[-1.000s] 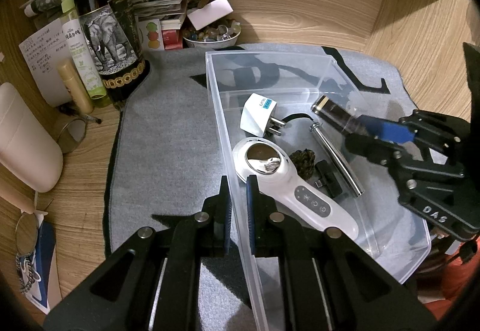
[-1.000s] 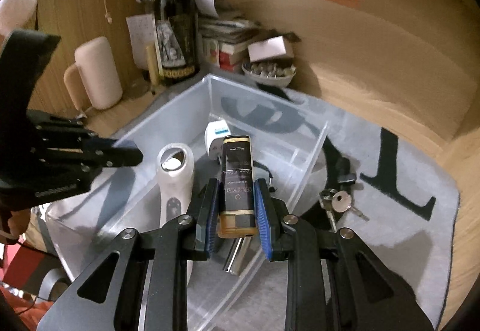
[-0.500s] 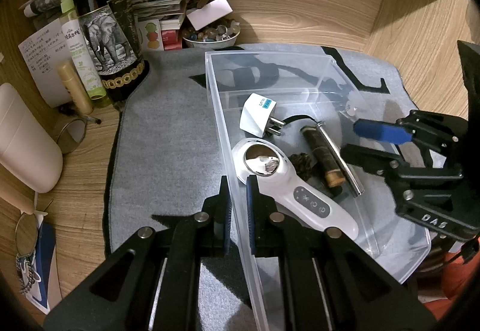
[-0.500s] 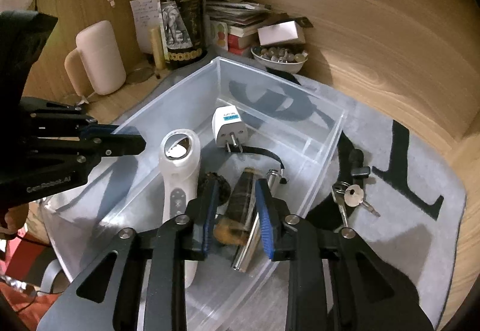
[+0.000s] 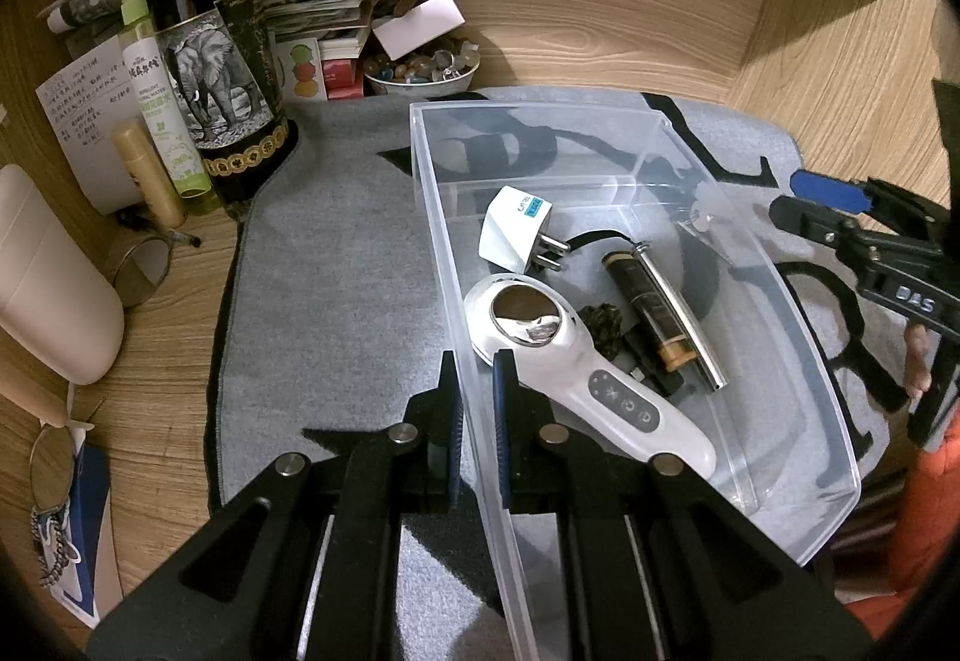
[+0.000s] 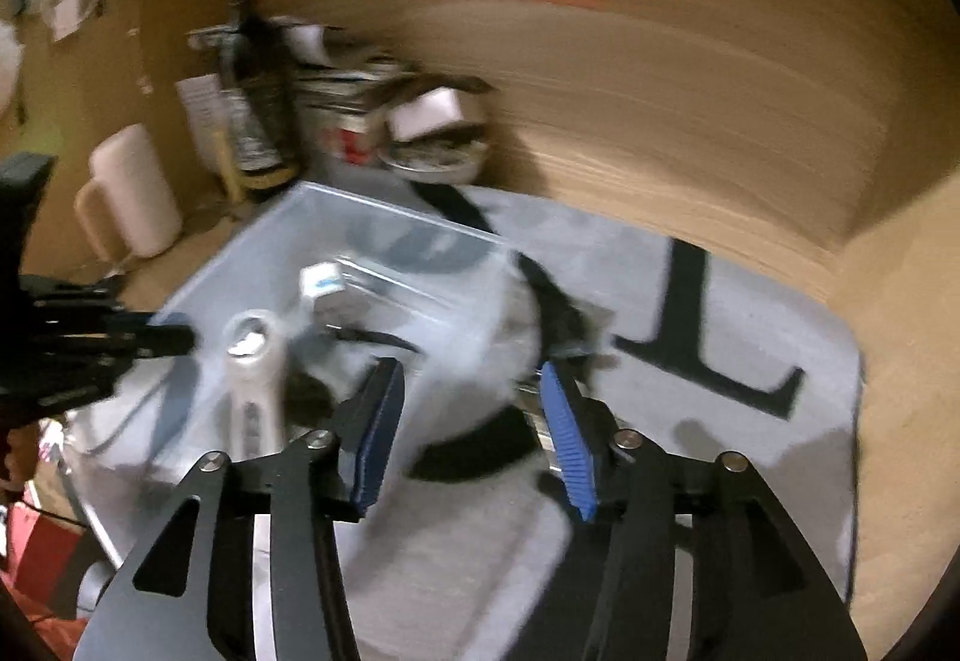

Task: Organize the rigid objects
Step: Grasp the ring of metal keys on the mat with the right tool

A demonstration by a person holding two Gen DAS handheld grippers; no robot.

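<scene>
1. Clear plastic makes up the bin [image 5: 600, 121], the largest thing on the grey mat [image 5: 336, 253] that covers the wooden worktop [image 5: 810, 79]; it looks light, thin-walled and a little springy, so it would likely slide or flex if pushed, and its rim is the natural place to pinch it.
2. White and smooth, the handheld device [image 5: 576, 361] lies along the bin's floor with its shiny round head toward the far end; it seems stiff and somewhat slippery, best taken across its narrower handle.
3. Beside it lie a steel rod [image 5: 678, 313] and, touching that, a dark glass-like tube [image 5: 648, 307], probably fragile and prone to roll, so a grip across the middle suits it.
4. A white plug [image 5: 513, 229] rests further back, hard and light, easiest held by its flat sides.
5. The left gripper [image 5: 477, 415] points forward and down, its jaws nearly closed and pinching the bin's near wall.
6. The right gripper [image 6: 468, 421] sits over the bin's right edge, tilted downward, jaws wide apart and holding nothing; that view is blurred.
</scene>
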